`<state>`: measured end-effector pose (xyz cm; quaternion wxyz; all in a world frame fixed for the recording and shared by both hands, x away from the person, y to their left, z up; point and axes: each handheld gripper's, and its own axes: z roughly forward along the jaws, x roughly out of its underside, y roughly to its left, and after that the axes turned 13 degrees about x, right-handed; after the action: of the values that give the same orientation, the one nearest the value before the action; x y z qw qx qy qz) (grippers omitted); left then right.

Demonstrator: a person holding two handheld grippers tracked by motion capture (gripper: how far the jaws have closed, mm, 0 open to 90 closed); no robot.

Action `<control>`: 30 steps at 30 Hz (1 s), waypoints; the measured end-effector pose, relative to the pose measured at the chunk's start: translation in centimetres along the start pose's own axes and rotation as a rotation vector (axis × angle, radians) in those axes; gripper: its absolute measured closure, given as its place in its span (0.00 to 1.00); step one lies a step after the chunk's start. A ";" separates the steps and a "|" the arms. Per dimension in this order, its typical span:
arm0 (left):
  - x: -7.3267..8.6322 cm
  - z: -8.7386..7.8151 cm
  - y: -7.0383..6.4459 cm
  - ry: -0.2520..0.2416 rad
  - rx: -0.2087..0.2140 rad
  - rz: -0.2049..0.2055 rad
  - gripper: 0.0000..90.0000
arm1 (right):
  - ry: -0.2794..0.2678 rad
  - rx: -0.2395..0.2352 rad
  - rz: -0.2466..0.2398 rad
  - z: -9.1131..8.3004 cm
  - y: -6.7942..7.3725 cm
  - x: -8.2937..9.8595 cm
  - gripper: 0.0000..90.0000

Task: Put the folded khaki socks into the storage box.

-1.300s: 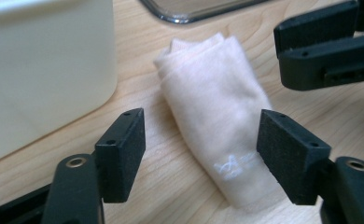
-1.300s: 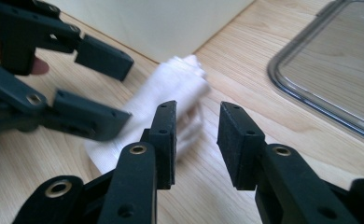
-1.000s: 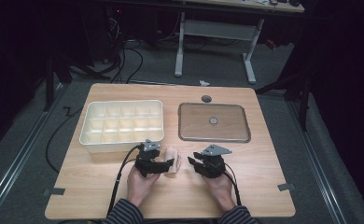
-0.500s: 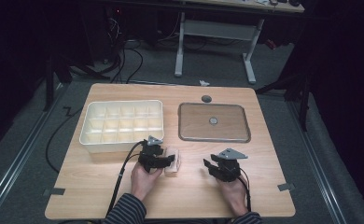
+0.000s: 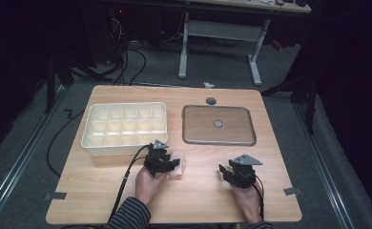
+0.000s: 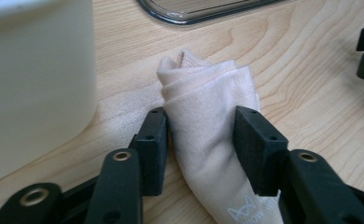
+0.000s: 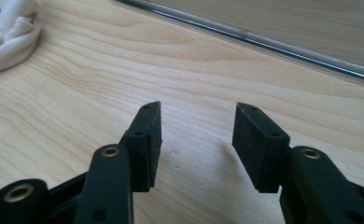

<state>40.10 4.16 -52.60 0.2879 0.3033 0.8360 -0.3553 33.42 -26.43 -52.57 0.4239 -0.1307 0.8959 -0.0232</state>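
Beside the tray (image 5: 122, 143), left gripper (image 6: 201, 135) clamps sock (image 6: 208, 121).

Dim lab, floor cables (image 5: 127, 52), adjustable desk frame (image 5: 220, 36)

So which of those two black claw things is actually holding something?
The left gripper: its jaws press both sides of the rolled pale cloth on the table. The right gripper stands open over bare wood, nothing between its jaws.
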 end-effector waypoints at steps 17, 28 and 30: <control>-0.3 -0.3 -0.3 0.019 0.021 0.024 0.83 | 0.035 0.019 -0.010 0.6 -0.1 0.3 0.43; -0.4 -1.5 -0.8 0.001 0.019 0.048 0.84 | 0.037 0.017 -0.010 0.6 0.0 0.3 0.42; -0.4 -1.6 -0.8 0.005 0.018 0.053 0.84 | 0.038 0.017 -0.010 0.6 0.0 0.3 0.41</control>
<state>39.33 4.82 -51.04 0.2925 0.3286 0.8252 -0.3542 33.70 -26.46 -53.13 0.4079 -0.1309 0.9029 -0.0352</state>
